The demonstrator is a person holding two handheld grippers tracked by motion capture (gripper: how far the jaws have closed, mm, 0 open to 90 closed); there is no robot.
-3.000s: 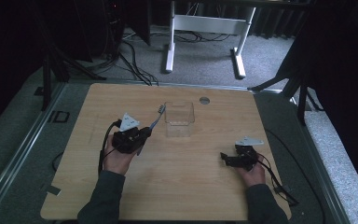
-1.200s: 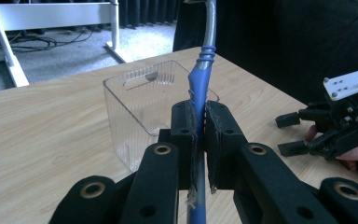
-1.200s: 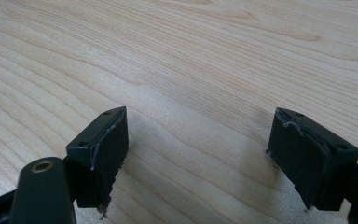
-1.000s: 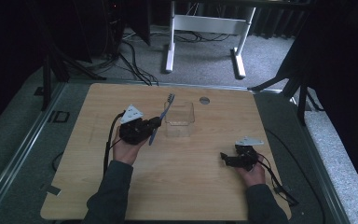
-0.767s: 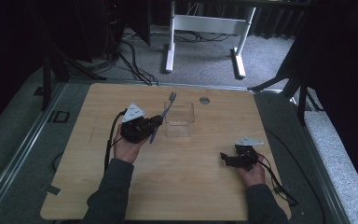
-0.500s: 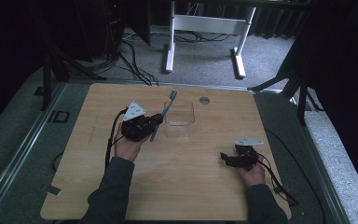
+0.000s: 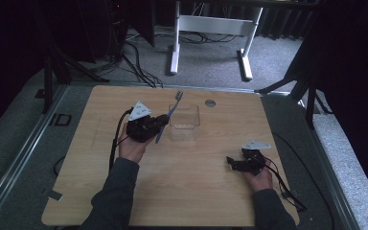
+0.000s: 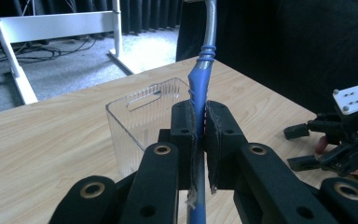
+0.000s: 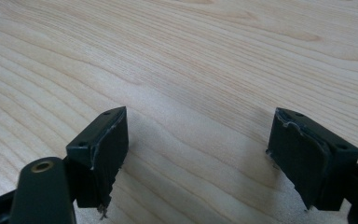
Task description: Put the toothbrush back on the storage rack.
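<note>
My left gripper (image 8: 197, 135) is covering the middle of the toothbrush (image 8: 199, 79) handle, and the top edge of that view is chopping off the brush head. In the high view the bristles (image 7: 178, 95) are looking too tiny to make out. The clear box (image 8: 142, 116) is partly hiding behind my jaws, so its near wall is staying out of sight.

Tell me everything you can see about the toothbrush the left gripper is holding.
The toothbrush has a blue handle with ridged rings that passes into a grey neck; it looks like plastic. The left gripper is shut on its handle, pads pressing both sides. In the high view it slants up and away, its head end raised near the far left corner of the clear ribbed container. Nothing but the pads visibly touches it.
</note>
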